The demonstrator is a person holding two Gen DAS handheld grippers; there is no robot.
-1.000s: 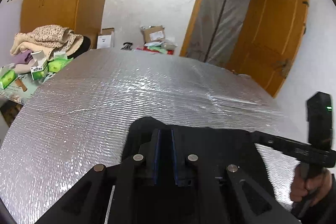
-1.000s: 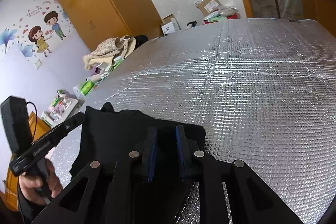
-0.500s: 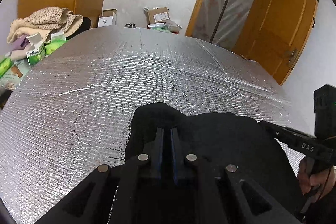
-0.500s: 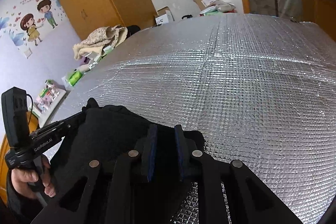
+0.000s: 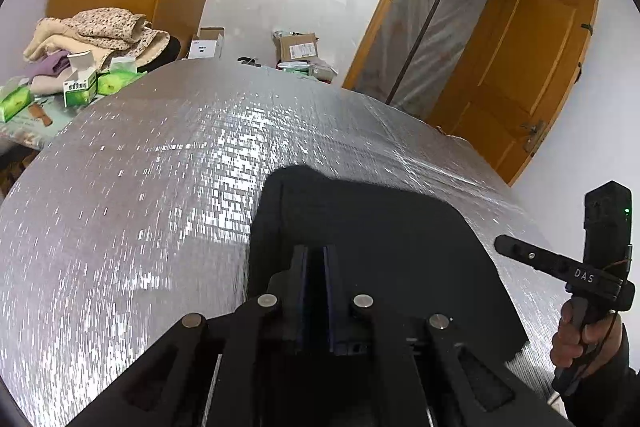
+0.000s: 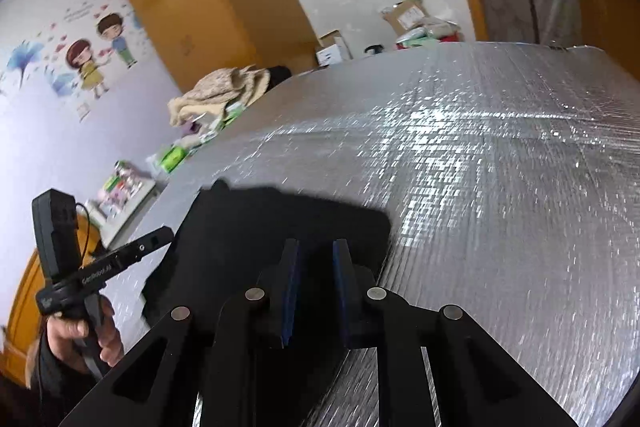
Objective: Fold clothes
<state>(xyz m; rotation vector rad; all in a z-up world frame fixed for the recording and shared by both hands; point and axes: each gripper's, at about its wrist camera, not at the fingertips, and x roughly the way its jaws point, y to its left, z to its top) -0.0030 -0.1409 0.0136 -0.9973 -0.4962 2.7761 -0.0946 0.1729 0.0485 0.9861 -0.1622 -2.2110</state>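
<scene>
A black garment [image 5: 380, 227] lies folded on the silver quilted mat [image 5: 160, 187], with its near edge at both grippers. My left gripper [image 5: 316, 249] is shut on that edge, its jaws only a thin slit apart with dark cloth in it. In the right wrist view the same garment [image 6: 260, 227] spreads to the left. My right gripper [image 6: 316, 243] grips a thicker fold near the cloth's right corner. Its jaws are opening a little, with cloth between the blue pads. A hand [image 5: 580, 339] holds the right gripper's handle, and another hand [image 6: 80, 335] holds the left one.
The mat [image 6: 500, 187] stretches bare beyond the garment. A heap of clothes [image 5: 100, 31] and green boxes [image 5: 80, 91] sit at the far left. Cardboard boxes [image 5: 296, 47] stand behind the far edge. An orange door [image 5: 532, 75] stands open at the right.
Both grippers went forward over the mat and came back, and the garment stayed in them. The cloth bulged up half a second ago and now lies flatter.
</scene>
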